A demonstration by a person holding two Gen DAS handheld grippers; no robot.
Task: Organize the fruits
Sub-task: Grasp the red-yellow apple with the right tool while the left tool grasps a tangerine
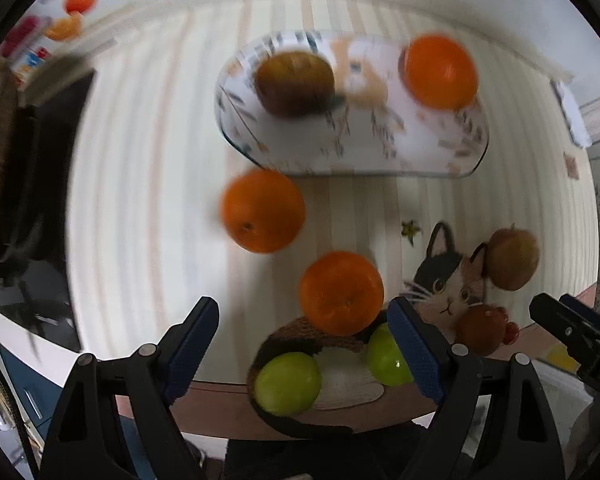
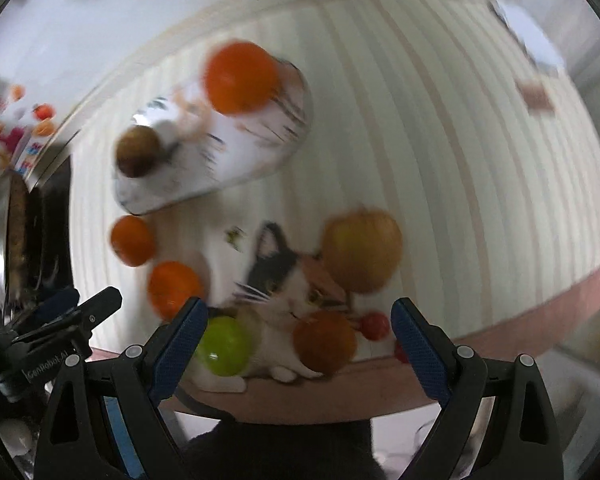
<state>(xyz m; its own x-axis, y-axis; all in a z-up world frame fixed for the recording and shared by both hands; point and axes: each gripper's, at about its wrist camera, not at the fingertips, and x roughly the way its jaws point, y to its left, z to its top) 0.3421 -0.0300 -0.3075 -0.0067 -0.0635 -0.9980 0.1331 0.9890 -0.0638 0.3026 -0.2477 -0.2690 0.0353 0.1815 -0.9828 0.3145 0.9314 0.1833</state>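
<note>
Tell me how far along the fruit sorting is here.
Done: one orange and one brownish fruit sit on the patterned tray. In hand: nothing; the left gripper and right gripper are both open and empty. Left: two oranges, two green fruits and other fruit on the tablecloth.

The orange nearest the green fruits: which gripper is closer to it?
Left. The left gripper, open, hangs right above that orange; the right gripper, open, sits off to its side, over the cat picture.

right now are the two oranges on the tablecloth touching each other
Apart. The left wrist view shows striped tablecloth between the farther orange and the nearer orange.
</note>
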